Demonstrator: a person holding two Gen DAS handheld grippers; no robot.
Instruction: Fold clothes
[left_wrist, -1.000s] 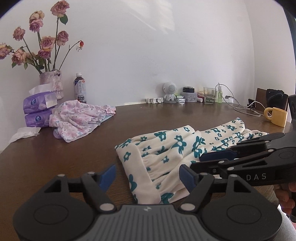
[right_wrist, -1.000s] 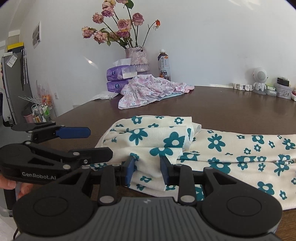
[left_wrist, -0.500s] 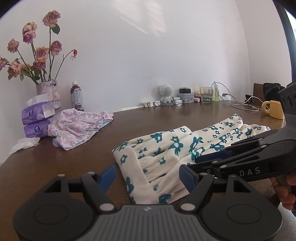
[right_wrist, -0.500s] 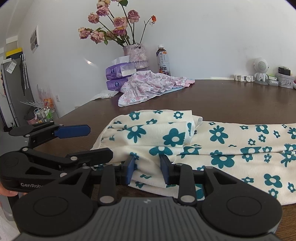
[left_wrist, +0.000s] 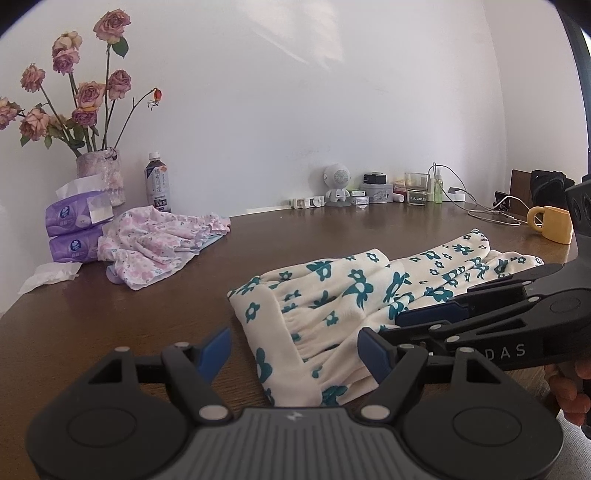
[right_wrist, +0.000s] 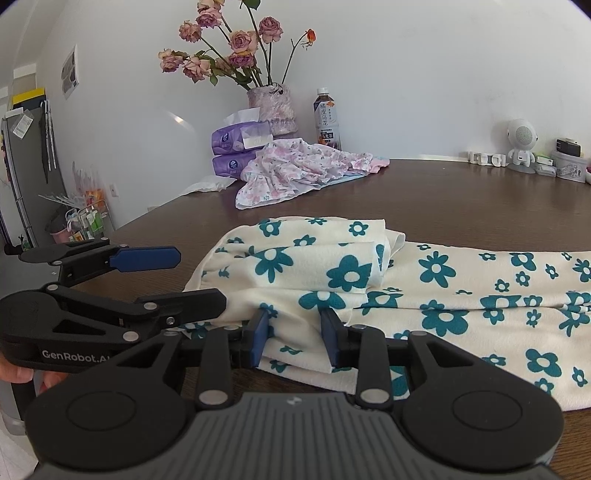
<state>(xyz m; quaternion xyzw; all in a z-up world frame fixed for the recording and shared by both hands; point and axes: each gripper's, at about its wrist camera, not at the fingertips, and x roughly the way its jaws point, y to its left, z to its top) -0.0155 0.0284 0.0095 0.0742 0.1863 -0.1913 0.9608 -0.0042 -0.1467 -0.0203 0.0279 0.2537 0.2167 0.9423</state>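
Lying flat on the dark brown wooden table (left_wrist: 332, 236), the cream garment printed with teal flowers (right_wrist: 436, 280) runs its long axis across both views, its gathered waistband end toward the left and the rest stretching off to the right. That waistband end sits directly ahead of both claws, close to the table's near edge. The left claw (left_wrist: 293, 349) is spread wide and holds nothing, with the corner of the waistband lying in the gap between its blue pads. The right claw (right_wrist: 294, 334) is only partly open; a fold of the cloth's near edge stands between its pads, and whether the pads actually press it cannot be told. The right claw reaches in from the right just beside the left one, so both are about equally near the same end. Judging from this, the coming move turns on lifting this end and carrying it along the long axis toward the far right. Well apart, near the wall, a crumpled pink floral garment (left_wrist: 159, 242) lies beside purple tissue packs (left_wrist: 72, 229).
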